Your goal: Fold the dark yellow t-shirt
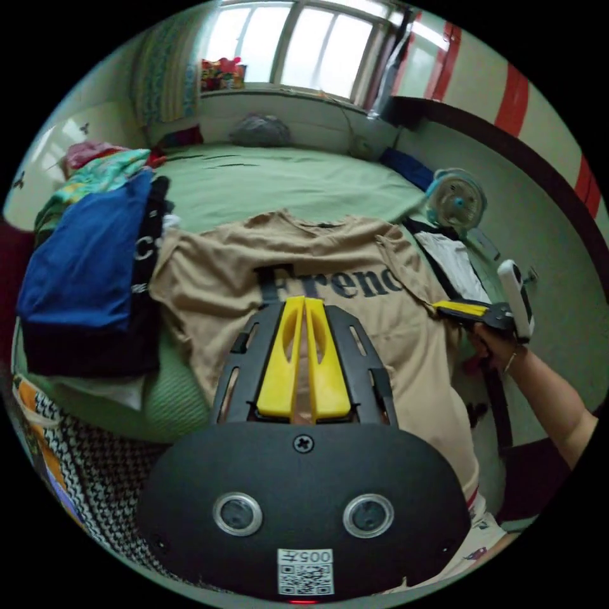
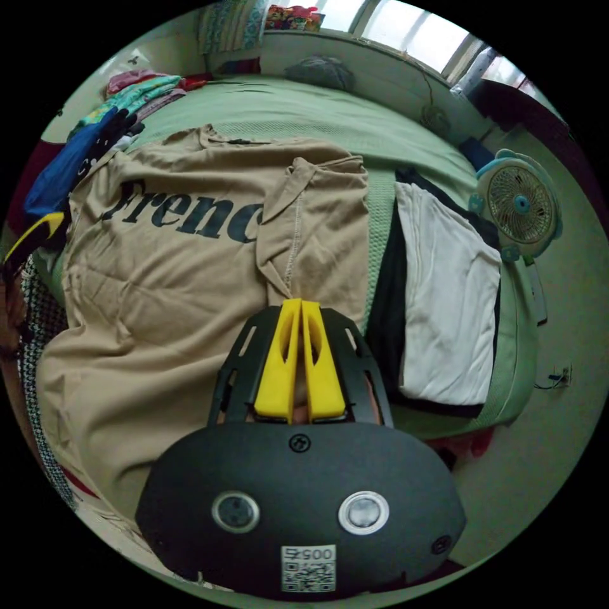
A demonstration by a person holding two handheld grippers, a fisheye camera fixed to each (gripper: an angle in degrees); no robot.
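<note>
Yellow fingers of the left gripper (image 1: 303, 304) are seen closed together above the dark yellow t-shirt (image 1: 317, 298), gripping nothing. The shirt is spread on the bed (image 1: 285, 177), one sleeve already folded inward. The right gripper (image 2: 301, 307) is closed too, over the folded sleeve; whether cloth is pinched cannot be told. Next, the other sleeve probably must be folded.

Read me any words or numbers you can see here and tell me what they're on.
"Frenc": dark print across the chest of the dark yellow t-shirt; a folded sleeve covers the rest.
A white "C": on the black garment in the clothes pile; the rest is hidden.
</note>
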